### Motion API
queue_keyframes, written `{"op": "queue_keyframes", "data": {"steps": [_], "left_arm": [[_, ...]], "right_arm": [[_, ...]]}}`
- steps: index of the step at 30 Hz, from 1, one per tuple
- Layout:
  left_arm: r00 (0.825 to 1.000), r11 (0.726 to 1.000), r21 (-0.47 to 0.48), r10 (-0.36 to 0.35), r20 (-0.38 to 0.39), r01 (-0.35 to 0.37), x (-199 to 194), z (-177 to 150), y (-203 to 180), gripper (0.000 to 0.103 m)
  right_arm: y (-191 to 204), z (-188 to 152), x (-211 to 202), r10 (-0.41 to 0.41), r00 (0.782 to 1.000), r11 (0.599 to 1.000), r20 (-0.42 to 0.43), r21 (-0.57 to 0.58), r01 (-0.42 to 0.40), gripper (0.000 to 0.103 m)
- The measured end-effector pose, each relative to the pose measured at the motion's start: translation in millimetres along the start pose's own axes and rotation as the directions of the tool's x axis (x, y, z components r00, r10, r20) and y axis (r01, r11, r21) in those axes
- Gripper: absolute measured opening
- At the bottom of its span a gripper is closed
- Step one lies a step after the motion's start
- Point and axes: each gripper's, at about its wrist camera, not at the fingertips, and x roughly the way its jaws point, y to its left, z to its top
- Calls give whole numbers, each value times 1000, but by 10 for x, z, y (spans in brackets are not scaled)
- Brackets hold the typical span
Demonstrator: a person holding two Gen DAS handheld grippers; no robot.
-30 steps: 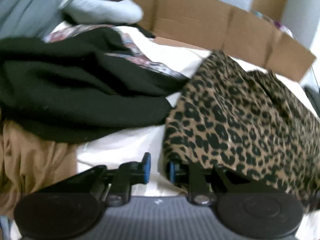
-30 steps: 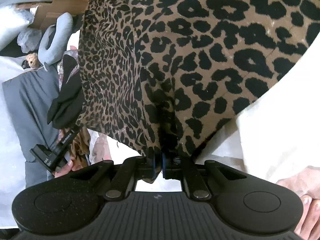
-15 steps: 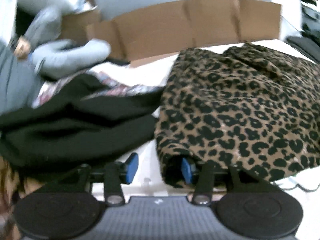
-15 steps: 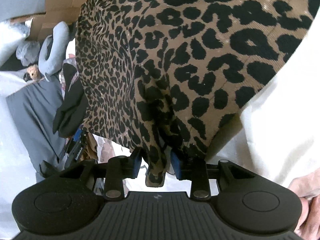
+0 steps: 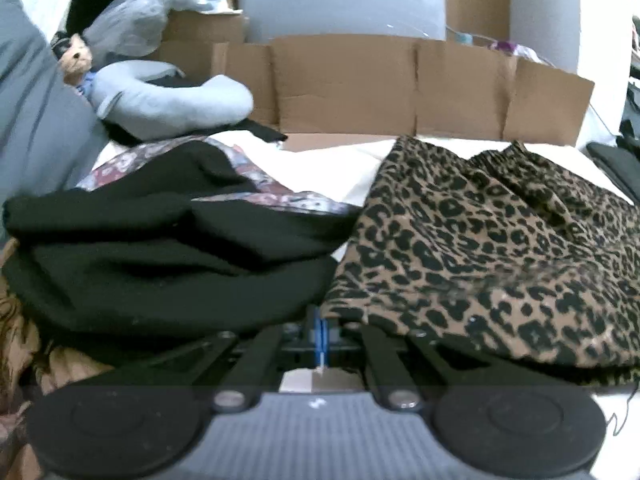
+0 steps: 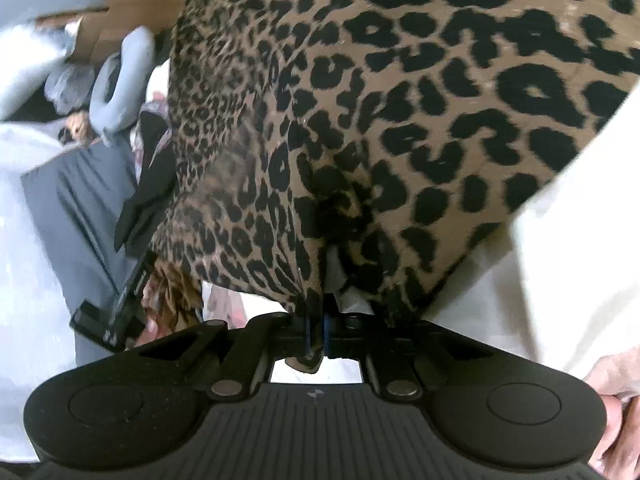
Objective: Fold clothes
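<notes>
We have two cameras, one on each gripper, looking forward and slanting down along its fingers. Our left one sits low by the edge of the leopard cloth [image 5: 500, 248] and faces a cardboard wall [image 5: 420, 84] far behind. Our right one is very close, so that cloth [image 6: 400, 120] fills most of its view. Both see the cloth, the black clothes [image 5: 168, 264] and the blue pillow [image 5: 172, 100].

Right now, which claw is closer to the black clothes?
Left. The left claw sits shut at the edge of the black clothes; the right claw pinches the leopard cloth, farther away.
</notes>
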Motion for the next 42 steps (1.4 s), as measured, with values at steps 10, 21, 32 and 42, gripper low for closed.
{"op": "queue_keyframes", "data": {"steps": [10,21,32,42], "left_arm": [[1000,999,-33,9,2,-9,-85,-134,19,1],[997,998,-61,17,-82,-22,278,-68,131,6],[993,999,-45,-7,-114,2,38,-60,209,24],[990,1000,-6,16,-143,-17,-180,72,260,25]], "right_arm": [[94,-19,0,-27,999,997,-41,-71,24,2],[61,-59,-52,-83,993,991,-80,-112,74,18],[230,123,-647,-29,1000,985,-4,-173,28,31],[95,468,-1335,-22,975,986,219,-154,57,31]]}}
